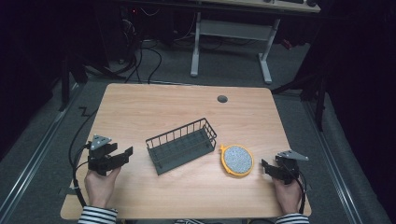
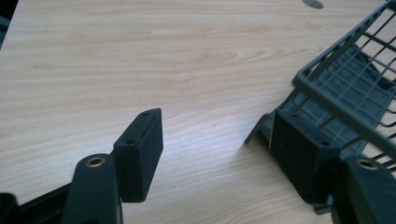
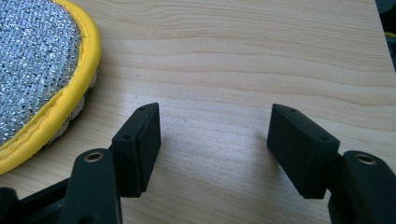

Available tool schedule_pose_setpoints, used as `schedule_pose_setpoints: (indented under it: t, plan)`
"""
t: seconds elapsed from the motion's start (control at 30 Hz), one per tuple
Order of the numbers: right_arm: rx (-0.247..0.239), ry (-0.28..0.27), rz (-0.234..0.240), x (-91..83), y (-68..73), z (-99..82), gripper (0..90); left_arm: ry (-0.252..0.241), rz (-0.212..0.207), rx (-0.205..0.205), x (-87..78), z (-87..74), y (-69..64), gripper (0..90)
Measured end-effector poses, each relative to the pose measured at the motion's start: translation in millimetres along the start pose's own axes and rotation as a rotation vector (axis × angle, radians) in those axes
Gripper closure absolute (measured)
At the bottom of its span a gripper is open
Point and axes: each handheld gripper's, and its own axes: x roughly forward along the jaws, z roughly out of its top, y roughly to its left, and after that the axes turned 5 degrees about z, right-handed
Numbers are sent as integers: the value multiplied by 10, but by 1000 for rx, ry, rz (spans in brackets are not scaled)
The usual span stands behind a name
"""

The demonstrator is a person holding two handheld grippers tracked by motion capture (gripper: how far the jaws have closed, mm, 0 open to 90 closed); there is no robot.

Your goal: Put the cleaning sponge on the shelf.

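Left tool (image 1: pixel 125 154) and right tool (image 1: pixel 264 167) both gape wide, empty, flanking wire basket (image 1: pixel 182 144) and yellow-rimmed scrubber (image 1: pixel 237 159).

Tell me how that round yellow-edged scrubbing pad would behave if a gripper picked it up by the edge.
The scrubbing pad looks soft: stitched yellow rim, woven silvery face, so it would probably sag. It lies flat and thin, so it is likely light, and a push should slide it, not roll it.

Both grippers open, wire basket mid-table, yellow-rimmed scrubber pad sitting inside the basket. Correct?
Not quite. The scrubber pad lies on the table, beside the wire basket on its right, not inside it; the high view shows this. Left gripper and right gripper are open.
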Motion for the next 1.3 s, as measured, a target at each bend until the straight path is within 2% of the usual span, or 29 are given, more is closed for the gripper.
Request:
schedule_pose_setpoints:
  t: [0.2, 0.57, 0.83, 1.17, 1.3]
  plan:
    - [0, 0, -1, 0, 1, 0, 351, 19, 5, -28, 94, -144, 83, 354]
    - [-3, 1, 2, -1, 2, 2, 363, 51, 23, -59, 296, -326, 118, 356]
    - [-13, 0, 11, -2, 7, 1, 373, 50, 70, -33, 444, -359, 79, 357]
    - [-14, 0, 11, -2, 7, 1, 372, 45, 117, -10, 498, -394, 104, 356]
    - [-12, 0, 11, -2, 9, 0, 371, 46, 126, -14, 524, -406, 110, 355]
